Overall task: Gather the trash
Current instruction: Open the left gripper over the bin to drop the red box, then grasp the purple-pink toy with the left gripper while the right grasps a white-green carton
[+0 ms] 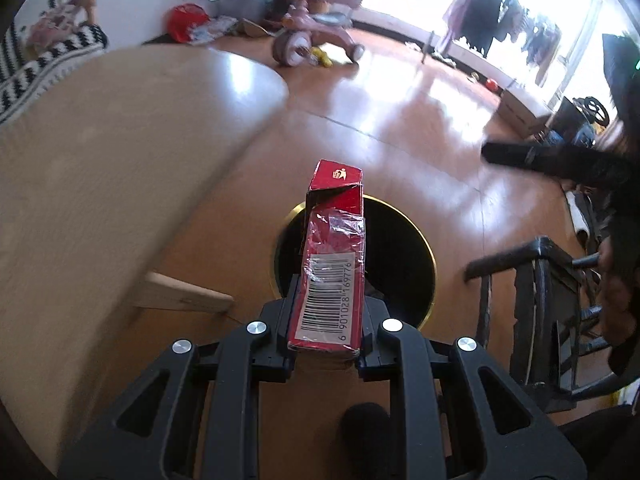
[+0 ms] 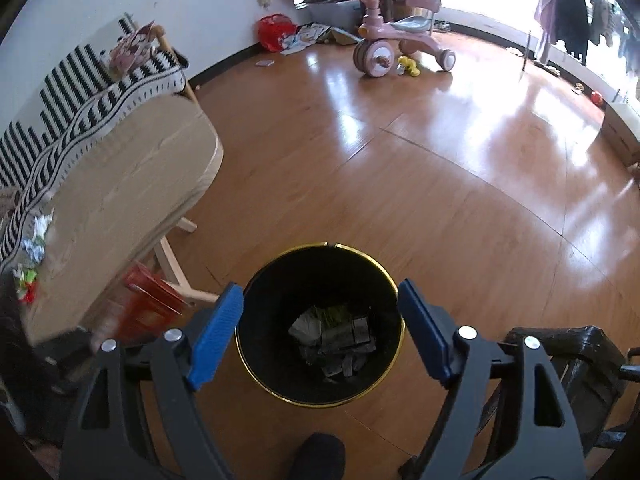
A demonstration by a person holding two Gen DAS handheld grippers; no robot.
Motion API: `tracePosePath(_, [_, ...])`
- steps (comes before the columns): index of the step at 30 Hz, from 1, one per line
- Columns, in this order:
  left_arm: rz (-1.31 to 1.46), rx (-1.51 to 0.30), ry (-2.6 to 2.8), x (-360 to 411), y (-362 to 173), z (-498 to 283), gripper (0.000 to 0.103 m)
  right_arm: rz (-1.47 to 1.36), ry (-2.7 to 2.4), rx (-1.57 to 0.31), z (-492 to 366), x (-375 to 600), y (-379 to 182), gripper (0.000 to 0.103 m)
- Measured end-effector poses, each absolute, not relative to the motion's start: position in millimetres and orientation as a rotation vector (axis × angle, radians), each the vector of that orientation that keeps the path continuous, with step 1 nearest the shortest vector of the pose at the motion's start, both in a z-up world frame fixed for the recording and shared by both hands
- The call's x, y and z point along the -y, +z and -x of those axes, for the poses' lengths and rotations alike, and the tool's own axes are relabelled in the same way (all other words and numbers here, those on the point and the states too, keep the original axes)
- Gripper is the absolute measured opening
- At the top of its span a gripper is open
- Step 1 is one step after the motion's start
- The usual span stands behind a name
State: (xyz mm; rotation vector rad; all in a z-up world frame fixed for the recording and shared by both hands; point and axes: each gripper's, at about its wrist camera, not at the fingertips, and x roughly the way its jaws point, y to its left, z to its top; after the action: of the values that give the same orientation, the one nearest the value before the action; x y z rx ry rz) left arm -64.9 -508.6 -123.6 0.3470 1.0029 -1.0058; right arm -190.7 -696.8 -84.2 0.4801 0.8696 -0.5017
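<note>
My left gripper [image 1: 326, 320] is shut on a red carton [image 1: 334, 256] with a barcode and torn plastic wrap. It holds the carton over the round black bin with a gold rim [image 1: 424, 240] on the wooden floor. My right gripper [image 2: 320, 332] is open and empty, its blue pads [image 2: 216, 336] spread either side of the same bin [image 2: 256, 364], directly above it. Several crumpled wrappers and papers [image 2: 340, 336] lie at the bin's bottom. More scraps of trash [image 2: 32, 252] lie on the wooden table [image 2: 120, 200] at the left.
A striped cloth [image 2: 60, 112] covers the table's far side. A red stool [image 2: 148, 300] stands under the table. A black chair [image 1: 548, 312] is at the right. A pink tricycle [image 2: 392, 40] and a red bag [image 2: 274, 32] stand by the far wall.
</note>
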Motion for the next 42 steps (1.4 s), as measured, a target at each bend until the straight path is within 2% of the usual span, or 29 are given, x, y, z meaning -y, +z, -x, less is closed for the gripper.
tracePosePath(11, [-0.366, -1.045, -1.077, 569.8, -164.7, 84.3, 0.022, -0.515, -0.514, -0.820, 197.7, 704.6, -67.6, 0.081])
tracePosePath(12, [-0.365, -1.046, -1.079, 571.6, -164.3, 83.3, 0.032, -0.515, -0.515, -0.819, 197.5, 704.5, -67.7, 0.083])
tracePosePath(13, [-0.359, -1.046, -1.084, 573.7, -163.1, 82.3, 0.054, -0.513, -0.519, -0.815, 197.7, 704.6, -67.0, 0.083])
tracePosePath(14, [-0.354, -1.038, -1.085, 573.7, -161.3, 82.3, 0.062, -0.515, -0.517, -0.813, 197.5, 704.5, -66.1, 0.084])
tracePosePath(15, [-0.351, -1.025, -1.085, 572.7, -158.8, 82.4, 0.065, -0.516, -0.516, -0.811, 197.2, 704.4, -65.8, 0.084])
tracePosePath(21, [-0.351, -0.975, -1.067, 546.7, -128.5, 69.5, 0.069, -0.505, -0.479, -0.797, 177.0, 685.7, -54.6, 0.084])
tracePosePath(28, [-0.279, -0.860, -0.885, 421.0, -56.1, 19.9, 0.085, -0.453, -0.349, -0.805, 116.1, 622.5, -39.0, 0.085])
tracePosePath(35, [-0.178, -0.811, -0.561, 247.7, -23.3, -48.8, 0.088, -0.356, -0.128, -0.819, 32.6, 504.3, -21.6, 0.085])
tracePosePath(38, [-0.133, -0.819, -0.431, 172.9, -24.5, -74.9, 0.088, -0.305, -0.002, -0.831, -5.1, 442.8, -17.6, 0.085])
tracePosePath(42, [-0.092, -0.827, -0.345, 109.3, -32.0, -100.3, 0.088, -0.236, 0.119, -0.835, -39.8, 370.0, -17.7, 0.085])
